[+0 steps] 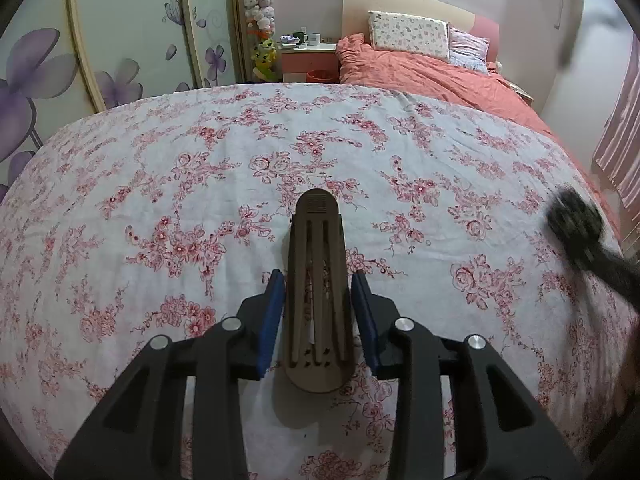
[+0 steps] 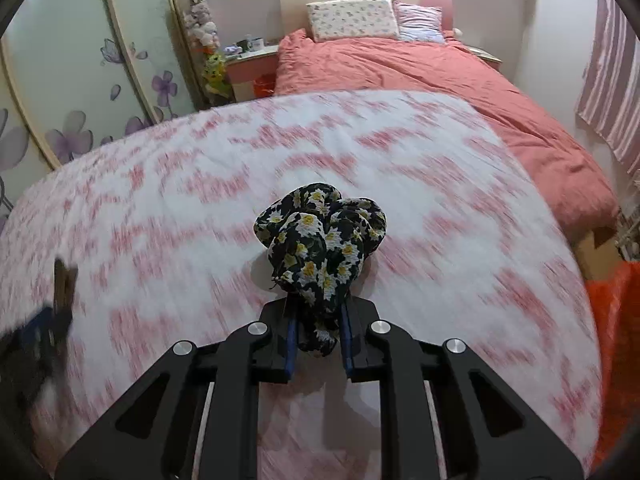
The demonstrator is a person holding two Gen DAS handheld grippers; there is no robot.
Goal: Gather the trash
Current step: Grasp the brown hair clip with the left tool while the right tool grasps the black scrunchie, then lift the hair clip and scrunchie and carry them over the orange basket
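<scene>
**Both claws loaded over the flowered bedspread**

At the far left of both views stands a wardrobe [image 1: 120, 40] with purple flowers painted on its sliding doors. Beside it a column of plush toys [image 1: 261, 12] rises next to a pink nightstand [image 1: 308, 62] carrying mugs.

The left claw [image 1: 318, 280] hangs over the white bedspread [image 1: 160, 168] printed with pink roses. Its blue pads [image 1: 274, 308] stand narrowly apart, pressed against the two sides of a flat brown slotted piece [image 1: 318, 248], which looks like a shoe insole or a comb-like tool; the view does not settle which. The piece points forward, away from the camera, its rounded tip reaching well past the fingertips and its other end sitting back between the fingers.

Further right, the right claw [image 2: 318, 320] has closed down to a narrow gap on a crumpled black cloth with white and yellow daisies [image 2: 324, 240]. The bunched fabric is pinched between the blue pads and bulges out ahead of them, above the bedspread. The bedspread in this view is streaked with motion blur. In the left wrist view the same cloth appears as a dark smear near the right edge.

Beyond the bedspread lies a coral duvet [image 2: 400, 72], with two pillows [image 2: 352, 18] against the headboard. A striped pink curtain [image 2: 612, 76] hangs at the far right, and something bright orange [image 2: 616, 320] sits low beside the bed.
</scene>
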